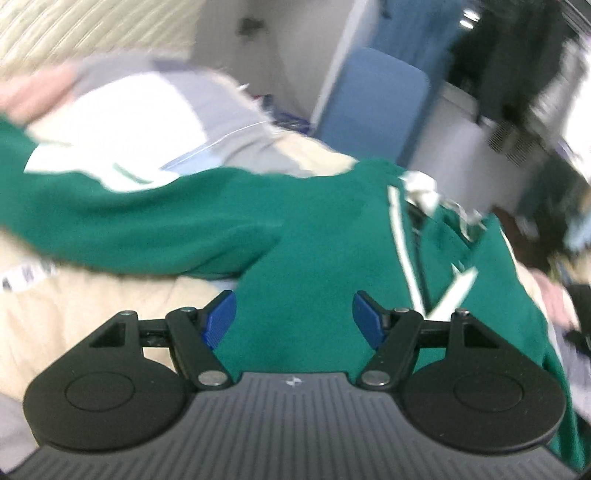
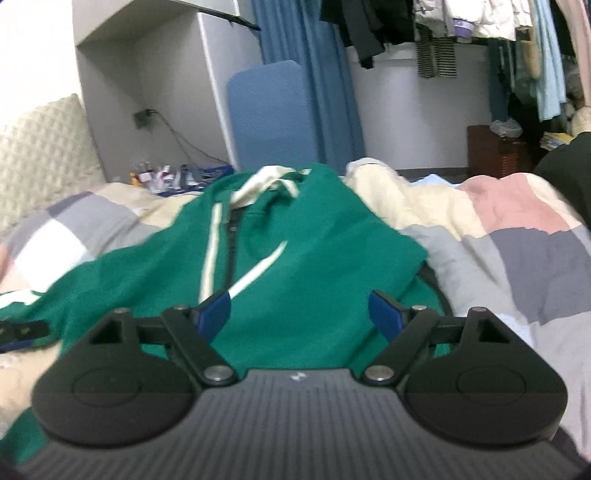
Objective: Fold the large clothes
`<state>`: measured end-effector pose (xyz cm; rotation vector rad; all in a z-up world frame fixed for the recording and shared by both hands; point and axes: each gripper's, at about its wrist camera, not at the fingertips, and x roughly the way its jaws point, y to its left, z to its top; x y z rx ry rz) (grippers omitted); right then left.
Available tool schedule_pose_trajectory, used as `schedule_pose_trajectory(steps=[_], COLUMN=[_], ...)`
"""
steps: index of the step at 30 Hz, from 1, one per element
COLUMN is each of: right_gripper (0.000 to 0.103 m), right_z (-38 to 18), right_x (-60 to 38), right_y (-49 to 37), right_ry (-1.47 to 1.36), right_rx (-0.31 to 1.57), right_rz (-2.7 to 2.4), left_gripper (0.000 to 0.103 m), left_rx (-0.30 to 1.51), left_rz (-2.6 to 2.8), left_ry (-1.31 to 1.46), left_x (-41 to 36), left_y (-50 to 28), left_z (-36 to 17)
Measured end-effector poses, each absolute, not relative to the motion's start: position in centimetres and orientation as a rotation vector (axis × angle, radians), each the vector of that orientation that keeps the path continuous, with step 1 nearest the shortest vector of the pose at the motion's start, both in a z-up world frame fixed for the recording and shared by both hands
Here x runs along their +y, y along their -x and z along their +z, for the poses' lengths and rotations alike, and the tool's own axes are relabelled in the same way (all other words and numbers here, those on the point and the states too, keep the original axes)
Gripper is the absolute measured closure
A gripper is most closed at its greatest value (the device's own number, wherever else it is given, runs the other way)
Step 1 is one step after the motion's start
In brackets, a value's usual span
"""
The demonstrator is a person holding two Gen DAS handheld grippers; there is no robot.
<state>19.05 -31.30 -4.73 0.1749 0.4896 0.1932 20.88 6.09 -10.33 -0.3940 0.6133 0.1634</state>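
Note:
A green zip-up hoodie (image 1: 314, 240) with white trim and white drawstrings lies spread on the bed, its hood at the far end. In the left wrist view one sleeve (image 1: 129, 221) stretches out to the left. My left gripper (image 1: 293, 314) hovers open over the hoodie's body, nothing between its blue pads. In the right wrist view the hoodie (image 2: 314, 240) lies front up, with the zipper (image 2: 231, 254) running away from me. My right gripper (image 2: 301, 314) stands open above the hoodie's near part, its pads apart and not touching the cloth. The left gripper's finger (image 2: 22, 332) shows at the left edge.
A patchwork quilt (image 2: 517, 251) in grey, pink, cream and white covers the bed. A padded headboard (image 2: 40, 155) is at the left. Beyond the bed stand a blue panel (image 2: 269, 118), a blue curtain (image 2: 325, 74), hanging clothes (image 2: 461, 22) and a brown box (image 2: 495, 151).

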Motion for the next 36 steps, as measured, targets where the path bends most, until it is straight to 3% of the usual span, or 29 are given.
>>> schedule_pose_trajectory(steps=[10, 17, 28, 36], right_gripper=[0.020, 0.020, 0.020, 0.020], right_z=[-6.4, -8.2, -8.1, -8.8], right_x=[-27.6, -26.5, -26.5, -27.4], right_y=[-18.6, -18.9, -18.7, -19.4], right_ry=[-0.128, -0.255, -0.311, -0.404], right_rx=[0.541, 0.620, 0.624, 0.677], right_rz=[0.208, 0.222, 0.279, 0.279], left_gripper=[0.028, 0.028, 0.021, 0.021], left_rx=[0.545, 0.546, 0.375, 0.379], left_rz=[0.418, 0.678, 1.054, 1.220], left_ry=[0.569, 0.622, 0.301, 0.484], left_x=[13.1, 18.7, 24.8, 29.1], left_y=[-21.0, -20.5, -18.6, -15.6], left_z=[-12.2, -13.3, -8.7, -9.9])
